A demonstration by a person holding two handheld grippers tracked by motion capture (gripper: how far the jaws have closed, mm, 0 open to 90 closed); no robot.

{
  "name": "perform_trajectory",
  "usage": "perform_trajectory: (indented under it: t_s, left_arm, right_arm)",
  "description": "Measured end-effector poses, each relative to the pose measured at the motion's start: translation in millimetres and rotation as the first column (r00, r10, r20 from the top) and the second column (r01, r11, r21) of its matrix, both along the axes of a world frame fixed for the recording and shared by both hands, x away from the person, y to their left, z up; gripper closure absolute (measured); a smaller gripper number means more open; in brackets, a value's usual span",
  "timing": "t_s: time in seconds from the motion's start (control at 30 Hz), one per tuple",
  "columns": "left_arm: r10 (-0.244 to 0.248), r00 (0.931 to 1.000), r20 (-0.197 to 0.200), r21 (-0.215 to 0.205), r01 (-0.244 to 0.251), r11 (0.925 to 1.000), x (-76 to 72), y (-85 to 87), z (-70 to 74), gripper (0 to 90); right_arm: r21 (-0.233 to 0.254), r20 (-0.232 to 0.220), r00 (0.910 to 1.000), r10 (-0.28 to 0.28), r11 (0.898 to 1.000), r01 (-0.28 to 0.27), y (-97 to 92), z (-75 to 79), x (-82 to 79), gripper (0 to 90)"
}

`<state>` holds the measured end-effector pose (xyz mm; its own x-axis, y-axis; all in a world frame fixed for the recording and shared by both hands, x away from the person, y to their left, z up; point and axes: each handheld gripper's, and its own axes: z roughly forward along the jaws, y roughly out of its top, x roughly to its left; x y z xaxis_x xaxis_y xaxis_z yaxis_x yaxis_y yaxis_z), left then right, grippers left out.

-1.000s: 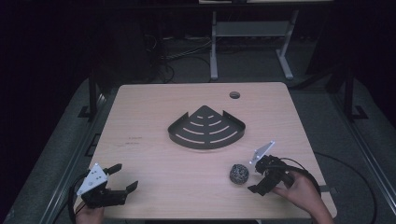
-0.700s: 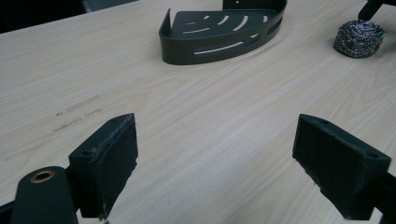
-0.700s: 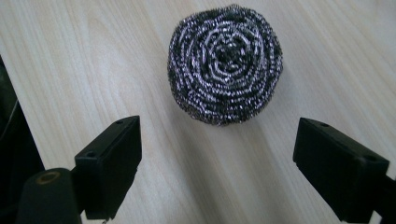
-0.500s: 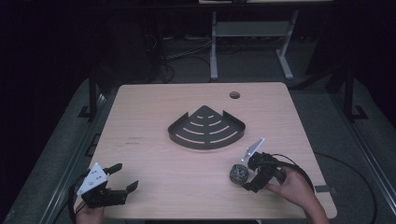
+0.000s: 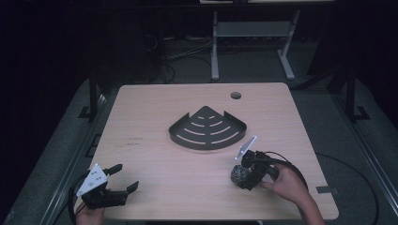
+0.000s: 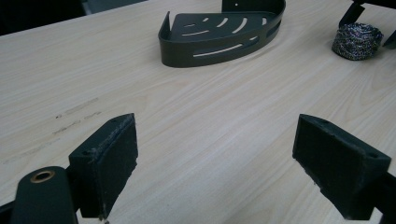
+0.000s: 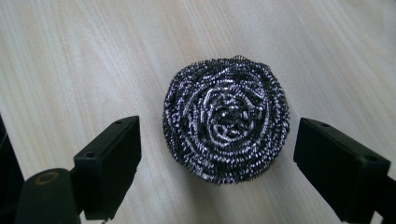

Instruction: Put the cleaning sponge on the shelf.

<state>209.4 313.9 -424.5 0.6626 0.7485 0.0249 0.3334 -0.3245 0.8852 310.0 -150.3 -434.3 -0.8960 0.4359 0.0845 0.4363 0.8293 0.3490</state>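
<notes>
Steel wool scourer sits on the wooden table between the spread jaws of my right gripper, a gap showing on each side, so nothing is grasped. From above, that gripper covers part of the scourer, and my right hand hides the gripper's rear. My left gripper rests released near the table's front left corner; its own view cuts off both jaws at the bottom edge and shows the scourer at the far right, beside the black slotted corner caddy. Since a second ago my right gripper has slid left to straddle the scourer, while the left one has stayed put.
</notes>
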Motion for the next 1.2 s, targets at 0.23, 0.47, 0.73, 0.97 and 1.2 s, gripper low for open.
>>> perform_trajectory:
  t_s: [0.23, 0.47, 0.73, 0.97, 1.2]
  left_arm:
    - [-0.001, 1.0000, 0.007, -0.006, 0.001, 1.0000, -0.3, -0.4, 1.1, 13.3]
    - [0.000, 1.0000, 0.002, -0.012, 0.000, 0.9999, -0.4, 0.2, 0.8, 13.3]
    - [0.000, 1.0000, 0.003, -0.013, 0.000, 0.9999, -0.3, 0.1, 1.1, 13.3]
    - [0.005, 1.0000, 0.003, -0.015, -0.005, 0.9999, -0.8, 1.2, 1.4, 13.3]
    - [0.005, 1.0000, 0.004, -0.020, -0.005, 0.9998, -0.9, 1.3, 1.4, 13.3]
  right_arm:
    - [-0.020, 0.003, 1.0000, 0.002, 1.000, -0.002, 6.3, -5.4, 4.6, 16.5]
    - [-0.037, -0.012, 0.9999, 0.006, 0.999, -0.006, 11.0, -10.7, 8.2, 27.0]
    - [-0.038, -0.002, 0.9997, 0.026, 0.999, -0.026, 13.0, -6.2, 6.0, 32.3]
    - [-0.025, 0.009, 0.9989, 0.045, 0.999, -0.045, 19.0, 4.9, 8.8, 32.4]
    - [-0.025, 0.019, 0.9980, 0.060, 0.998, -0.060, 25.4, 14.0, 13.5, 32.4]
